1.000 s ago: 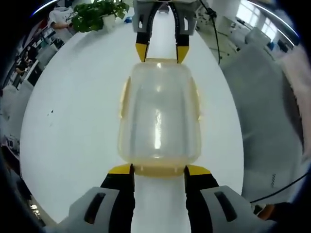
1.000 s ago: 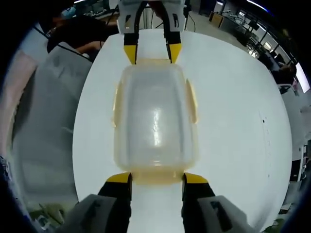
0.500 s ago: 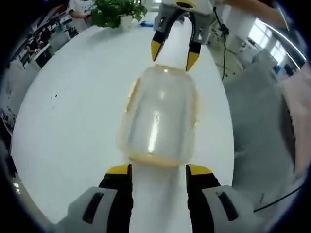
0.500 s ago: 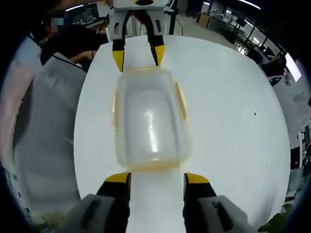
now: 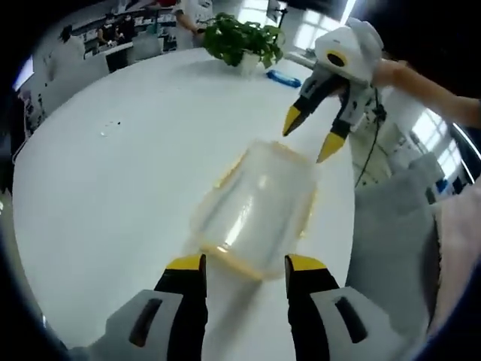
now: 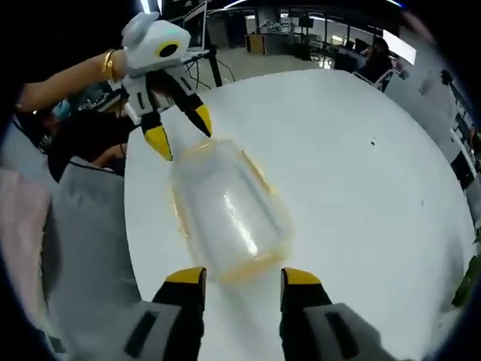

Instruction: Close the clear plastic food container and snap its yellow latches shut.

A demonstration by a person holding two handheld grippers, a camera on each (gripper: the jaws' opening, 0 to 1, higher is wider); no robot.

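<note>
The clear plastic food container with its lid on lies on the round white table, yellow latches along its sides. My left gripper is open, its yellow-tipped jaws just short of the container's near end. Beyond the far end hovers the right gripper, open and lifted off the table. In the right gripper view the same container lies ahead of my open right gripper, with the left gripper raised past its far end, held by a hand.
A potted green plant and a small blue object stand at the table's far edge. Grey chairs and cables sit beside the table. People and desks show in the background.
Both grippers have pulled back and lifted away from the container's ends; the views have tilted and risen. The container stays on the table.
</note>
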